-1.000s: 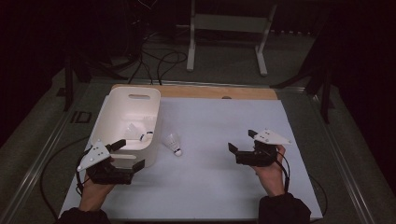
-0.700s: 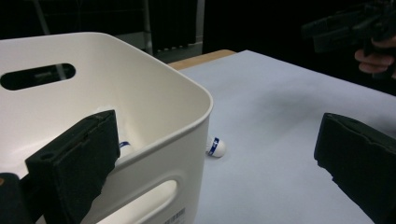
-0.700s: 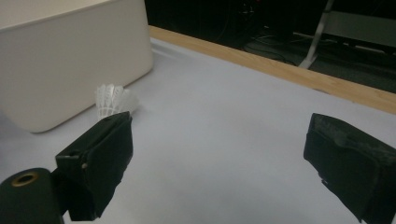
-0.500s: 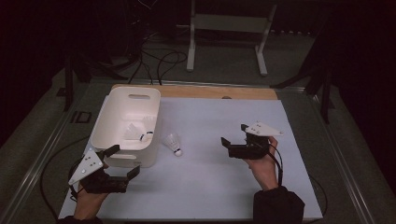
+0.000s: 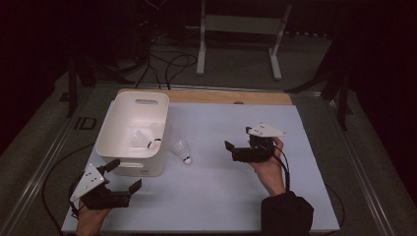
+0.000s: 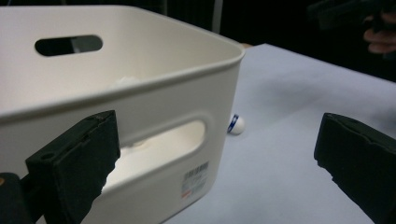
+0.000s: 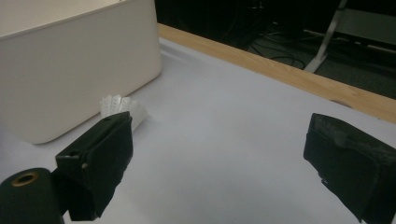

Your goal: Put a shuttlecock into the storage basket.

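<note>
A white shuttlecock lies on the white table sheet, just right of a white plastic bin that holds two more shuttlecocks. My left gripper is open and empty at the near left corner, just in front of the bin. In the left gripper view the bin wall is close ahead and the shuttlecock's cork peeks out past its corner. My right gripper is open and empty, right of the loose shuttlecock. In the right gripper view its feathers show beside the left jaw, next to the bin.
A wooden strip runs along the table's far edge. Beyond it are a metal stand and cables on the floor. A cable trails off the table's left side. The other gripper shows at the top right of the left gripper view.
My left gripper has drawn back from the bin toward the near left corner. My right gripper has shifted a little to the left, toward the loose shuttlecock, which has not moved.
</note>
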A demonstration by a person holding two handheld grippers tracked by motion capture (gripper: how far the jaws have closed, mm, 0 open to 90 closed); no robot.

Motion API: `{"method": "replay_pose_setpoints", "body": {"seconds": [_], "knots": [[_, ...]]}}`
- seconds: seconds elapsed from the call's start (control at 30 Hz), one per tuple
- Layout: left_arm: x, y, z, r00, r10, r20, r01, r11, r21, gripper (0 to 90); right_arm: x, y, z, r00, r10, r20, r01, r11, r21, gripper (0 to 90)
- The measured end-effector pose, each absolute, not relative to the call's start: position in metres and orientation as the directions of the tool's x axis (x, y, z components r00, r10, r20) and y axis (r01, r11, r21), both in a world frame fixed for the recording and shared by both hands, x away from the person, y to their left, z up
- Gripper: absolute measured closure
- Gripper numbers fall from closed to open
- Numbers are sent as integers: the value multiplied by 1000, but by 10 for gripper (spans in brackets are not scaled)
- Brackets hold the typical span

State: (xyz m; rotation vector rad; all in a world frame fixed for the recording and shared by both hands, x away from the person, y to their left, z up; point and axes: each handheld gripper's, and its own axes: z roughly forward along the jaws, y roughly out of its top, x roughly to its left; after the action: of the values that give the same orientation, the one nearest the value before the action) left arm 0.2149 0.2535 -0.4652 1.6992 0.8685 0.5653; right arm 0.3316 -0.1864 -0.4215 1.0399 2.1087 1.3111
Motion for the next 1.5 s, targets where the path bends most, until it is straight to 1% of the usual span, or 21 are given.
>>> {"method": "replay_pose_setpoints", "body": {"seconds": [0.1, 0.4, 0.53, 1.2, 1.5], "knots": [[216, 255, -469, 603, 796, -49, 268, -144, 953, 11, 334, -184, -422, -619, 785, 21, 369, 266, 891, 81], [217, 259, -476, 585, 808, -66, 273, -120, 955, 11, 341, -175, -419, -623, 781, 29, 367, 259, 893, 81], [217, 259, -478, 576, 815, -66, 272, -114, 955, 11, 343, -169, -422, -622, 782, 43, 384, 257, 887, 81], [217, 259, -483, 571, 818, -74, 271, -103, 957, 11, 355, -142, -419, -634, 773, 35, 394, 283, 875, 79], [217, 260, -483, 573, 815, -82, 268, -93, 959, 11, 361, -133, -421, -630, 776, 39, 419, 298, 858, 79]]}}
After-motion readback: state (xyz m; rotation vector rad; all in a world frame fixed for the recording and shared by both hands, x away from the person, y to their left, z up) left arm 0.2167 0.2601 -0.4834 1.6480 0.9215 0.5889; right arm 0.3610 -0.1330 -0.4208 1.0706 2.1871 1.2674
